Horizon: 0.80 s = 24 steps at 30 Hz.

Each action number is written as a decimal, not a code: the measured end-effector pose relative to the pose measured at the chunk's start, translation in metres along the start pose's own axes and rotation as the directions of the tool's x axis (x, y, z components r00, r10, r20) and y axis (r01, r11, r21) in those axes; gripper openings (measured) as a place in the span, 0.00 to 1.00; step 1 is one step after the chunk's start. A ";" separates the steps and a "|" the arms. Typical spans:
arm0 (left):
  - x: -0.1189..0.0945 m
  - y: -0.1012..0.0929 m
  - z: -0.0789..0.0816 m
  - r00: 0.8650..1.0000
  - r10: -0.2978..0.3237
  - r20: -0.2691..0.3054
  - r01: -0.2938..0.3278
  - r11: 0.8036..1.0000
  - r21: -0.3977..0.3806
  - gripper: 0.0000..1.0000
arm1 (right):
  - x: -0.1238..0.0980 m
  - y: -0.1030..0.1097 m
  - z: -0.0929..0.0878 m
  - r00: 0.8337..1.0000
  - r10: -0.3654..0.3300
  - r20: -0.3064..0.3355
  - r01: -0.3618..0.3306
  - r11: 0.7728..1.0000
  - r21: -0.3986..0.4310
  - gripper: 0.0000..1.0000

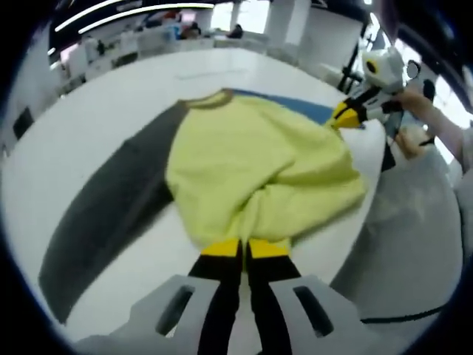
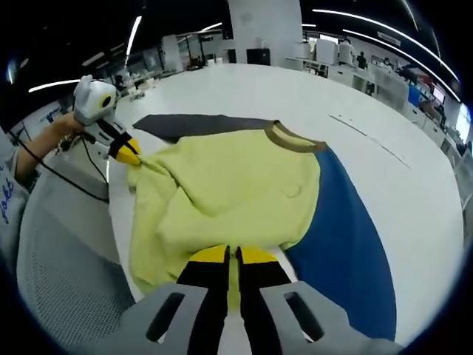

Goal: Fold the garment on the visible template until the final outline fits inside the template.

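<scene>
2 grippers, 1 garment, 1 template, 1 table.

Left gripper (image 1: 242, 248): yellow-tipped black jaws pressed together, pinching a bunched edge of the yellow shirt (image 1: 255, 166) right at the tips. In the right gripper view it comes in from the left (image 2: 136, 158), held by a person's hand (image 2: 65, 127), its tips on a pulled-up corner of the cloth.

Right gripper (image 2: 230, 256): jaws pressed together, pinching the near hem of the shirt (image 2: 222, 196) at the tips. In the left gripper view it enters from the right (image 1: 341, 115), tips gripping the far corner of the cloth, a hand (image 1: 414, 100) behind it.

Shirt: yellow body with a brown collar (image 2: 295, 140) beyond the right jaws; cloth rumpled and lifted between the 2 grips. A dark grey sleeve (image 1: 111, 207) lies flat, stretching away left of the left jaws; in the right gripper view the same sleeve (image 2: 199, 124) shows beyond the body.

Template: blue sheet (image 2: 347, 237) lying flat under the shirt, exposed to the right of the right jaws; a strip (image 1: 303, 109) shows past the shirt in the left gripper view.

Table (image 1: 89, 126): white, round-edged, bearing template and shirt.

Cable (image 2: 70, 185): black, trailing below the left gripper beside the table edge.
</scene>
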<state>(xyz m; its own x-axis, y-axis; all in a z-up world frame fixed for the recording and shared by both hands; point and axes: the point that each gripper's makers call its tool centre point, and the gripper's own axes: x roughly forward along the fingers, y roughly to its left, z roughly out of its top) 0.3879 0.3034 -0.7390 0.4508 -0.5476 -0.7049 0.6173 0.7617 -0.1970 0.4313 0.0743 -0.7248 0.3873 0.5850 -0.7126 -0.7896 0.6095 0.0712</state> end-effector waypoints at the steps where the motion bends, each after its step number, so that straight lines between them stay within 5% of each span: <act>1: -0.002 0.000 0.004 1.000 -0.008 0.014 0.008 1.000 -0.008 0.00 | -0.001 -0.002 0.002 1.000 -0.005 0.007 0.005 1.000 0.003 0.04; 24: -0.005 0.048 0.060 0.991 0.056 0.122 -0.061 0.997 0.039 0.00 | -0.008 -0.053 0.037 0.992 -0.118 0.042 0.120 0.992 -0.049 0.04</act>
<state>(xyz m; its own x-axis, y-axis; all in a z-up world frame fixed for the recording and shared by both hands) 0.4543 0.3221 -0.7040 0.5597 -0.5424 -0.6265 0.6134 0.7795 -0.1268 0.4871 0.0570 -0.6969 0.4974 0.5313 -0.6858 -0.7598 0.6484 -0.0488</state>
